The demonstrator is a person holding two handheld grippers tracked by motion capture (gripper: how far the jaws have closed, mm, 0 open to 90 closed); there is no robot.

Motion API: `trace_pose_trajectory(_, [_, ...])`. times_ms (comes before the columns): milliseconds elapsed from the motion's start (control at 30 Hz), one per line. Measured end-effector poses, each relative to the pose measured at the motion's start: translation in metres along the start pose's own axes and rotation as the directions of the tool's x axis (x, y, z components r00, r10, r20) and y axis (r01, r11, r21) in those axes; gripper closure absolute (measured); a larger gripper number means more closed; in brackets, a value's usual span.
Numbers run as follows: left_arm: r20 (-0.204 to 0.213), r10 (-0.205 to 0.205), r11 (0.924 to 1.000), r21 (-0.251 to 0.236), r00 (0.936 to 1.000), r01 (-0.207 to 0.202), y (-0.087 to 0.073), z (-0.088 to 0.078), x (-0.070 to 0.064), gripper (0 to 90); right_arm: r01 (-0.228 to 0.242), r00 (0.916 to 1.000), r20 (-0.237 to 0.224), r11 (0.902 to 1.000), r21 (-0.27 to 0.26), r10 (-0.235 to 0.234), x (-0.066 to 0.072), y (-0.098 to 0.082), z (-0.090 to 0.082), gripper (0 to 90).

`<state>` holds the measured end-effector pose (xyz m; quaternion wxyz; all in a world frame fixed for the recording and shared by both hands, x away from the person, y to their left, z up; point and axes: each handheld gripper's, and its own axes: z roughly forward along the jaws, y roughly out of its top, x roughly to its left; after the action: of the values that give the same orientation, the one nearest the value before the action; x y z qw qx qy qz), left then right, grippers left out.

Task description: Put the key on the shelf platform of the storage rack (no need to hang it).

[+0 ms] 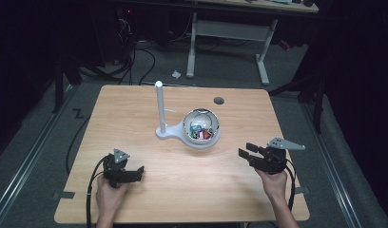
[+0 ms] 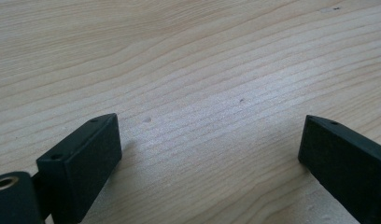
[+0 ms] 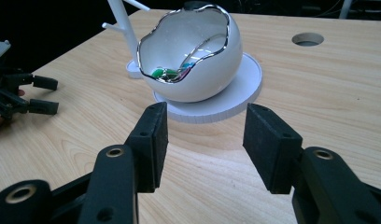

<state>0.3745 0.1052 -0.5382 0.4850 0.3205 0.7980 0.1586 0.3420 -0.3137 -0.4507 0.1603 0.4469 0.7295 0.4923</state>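
Both hand-held grippers are spread and hold nothing. The right hand-held gripper [image 3: 205, 140] points at the egg-shaped bowl [image 3: 193, 56] on its white stand [image 3: 235, 93] mid-counter [image 1: 135, 109], probably lining up. The left hand-held gripper [image 2: 207, 154] rests low, out of the way.

The table [image 1: 182, 190] was evenly lit against a dark, murky surround; the bowl [image 3: 193, 56] rim showed glare, close jaws slightly soft.

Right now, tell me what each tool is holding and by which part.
Nothing is held. The left tool is open over bare table. The right tool is open too, aimed at the egg-shaped white bowl but short of it.
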Motion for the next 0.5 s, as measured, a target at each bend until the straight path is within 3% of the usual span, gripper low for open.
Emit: trace_pose_trajectory(500, [0.0, -0.001, 1.0, 0.0, 1.0, 0.001, 0.0, 0.0, 0.0, 6.2, -0.013, 0.9999, -0.001, 0.9995, 0.028, 0.013, -0.001, -0.012, 0.016, 49.7])
